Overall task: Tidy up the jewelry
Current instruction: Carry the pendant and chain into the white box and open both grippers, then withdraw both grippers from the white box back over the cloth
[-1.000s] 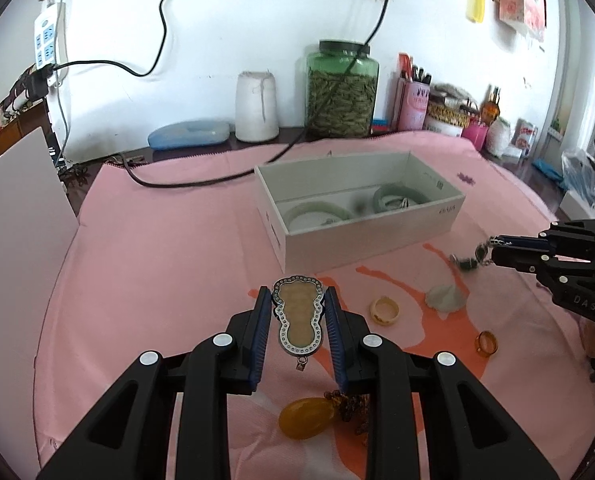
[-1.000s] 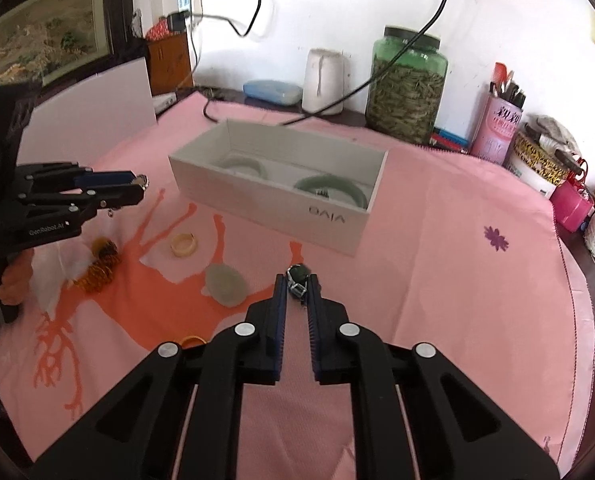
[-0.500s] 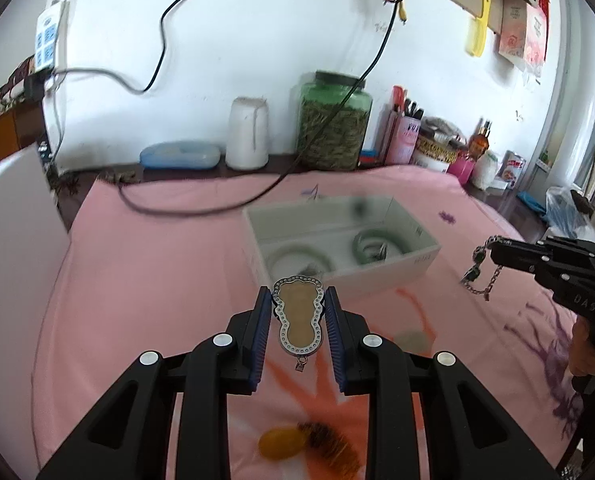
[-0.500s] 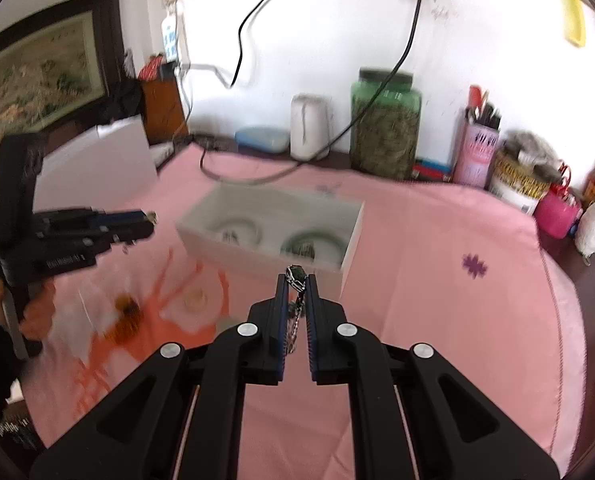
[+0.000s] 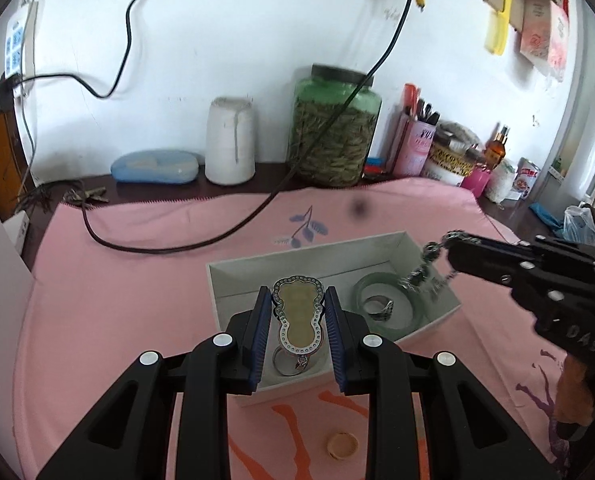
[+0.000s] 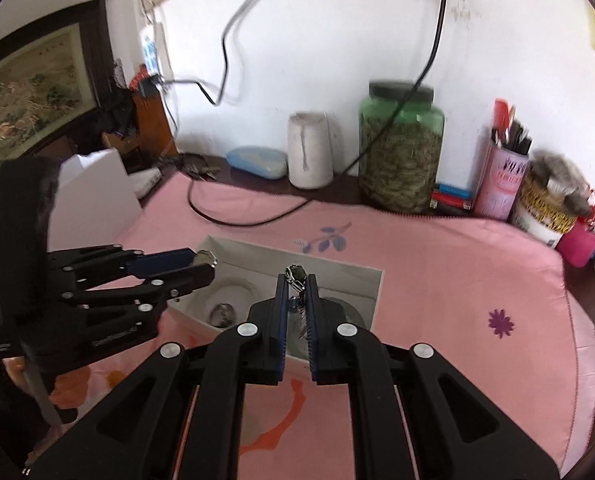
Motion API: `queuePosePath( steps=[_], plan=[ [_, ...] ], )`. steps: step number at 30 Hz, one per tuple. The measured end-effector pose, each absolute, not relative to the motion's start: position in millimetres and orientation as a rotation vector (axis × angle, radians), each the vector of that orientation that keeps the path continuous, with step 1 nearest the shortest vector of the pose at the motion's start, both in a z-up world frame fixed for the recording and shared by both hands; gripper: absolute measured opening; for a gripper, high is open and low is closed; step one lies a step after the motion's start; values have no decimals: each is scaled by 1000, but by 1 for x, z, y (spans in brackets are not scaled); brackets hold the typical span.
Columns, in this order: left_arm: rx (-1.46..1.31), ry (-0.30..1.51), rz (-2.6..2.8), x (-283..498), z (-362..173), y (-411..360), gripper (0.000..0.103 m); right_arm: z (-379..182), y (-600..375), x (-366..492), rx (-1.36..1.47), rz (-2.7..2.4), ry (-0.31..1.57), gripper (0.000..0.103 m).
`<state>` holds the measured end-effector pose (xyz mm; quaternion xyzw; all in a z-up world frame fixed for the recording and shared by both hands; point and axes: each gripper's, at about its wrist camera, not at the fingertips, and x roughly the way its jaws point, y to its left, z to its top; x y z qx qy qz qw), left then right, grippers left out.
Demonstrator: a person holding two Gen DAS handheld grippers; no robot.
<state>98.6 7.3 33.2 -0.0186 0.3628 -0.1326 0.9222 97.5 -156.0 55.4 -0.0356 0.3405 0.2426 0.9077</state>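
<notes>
— Two grippers over the white box [image 5: 233, 280], right? What's in them?

— My left gripper [image 5: 297, 320] is clamped on the gourd-shaped pendant [image 5: 297, 320], held above the box's near end. My right gripper [image 6: 296, 294] is nearly closed, pinching a silver chain [image 6: 295, 276] (links blurred) that dangles over the box's other end.

— And inside?

— From the left wrist I see a pale green bangle [image 5: 389, 312] with a silver ring [image 5: 379, 307] lying within it. A small yellowish ring [image 5: 341, 445] sits on the pink cloth [image 5: 117, 300], outside the box.
</notes>
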Motion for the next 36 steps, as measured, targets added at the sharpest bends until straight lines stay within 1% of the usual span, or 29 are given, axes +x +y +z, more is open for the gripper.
queuePosePath(
  steps=[10, 11, 12, 14, 15, 20, 22, 24, 25, 27, 28, 30, 31, 33, 36],
  plan=[
    [-25, 793, -254, 114, 11, 4, 27, 26, -156, 123, -74, 470, 769, 8],
    [-28, 795, -247, 115, 10, 5, 28, 23, -155, 125, -77, 469, 774, 11],
    [-30, 791, -241, 115, 10, 6, 32, 22, -156, 125, -78, 468, 778, 17],
    [-36, 784, -238, 114, 11, 7, 39, 21, -158, 127, -69, 468, 779, 22],
    [-42, 779, -239, 113, 13, 8, 42, 21, -159, 126, -64, 468, 777, 22],
    [-44, 749, -245, 105, 21, 9, 48, 30, -163, 122, -46, 474, 758, 24],
    [-30, 732, -238, 101, 24, 9, 52, 33, -161, 118, -51, 476, 749, 31],
    [-23, 719, -228, 98, 28, 9, 57, 38, -159, 112, -65, 467, 730, 46],
    [-25, 715, -221, 97, 30, 10, 59, 40, -158, 109, -72, 460, 720, 50],
    [-37, 713, -208, 93, 34, 13, 64, 48, -157, 98, -82, 447, 696, 63],
    [-48, 711, -208, 89, 38, 16, 65, 52, -157, 91, -85, 443, 685, 66],
    [-59, 703, -212, 80, 45, 20, 68, 59, -158, 75, -97, 436, 658, 78],
    [-58, 697, -212, 73, 48, 21, 70, 62, -159, 67, -106, 431, 648, 80],
    [-48, 684, -209, 57, 53, 23, 77, 67, -161, 47, -132, 419, 625, 89],
    [-15, 680, -200, 35, 53, 24, 82, 66, -167, 24, -138, 410, 609, 95]
  ],
)
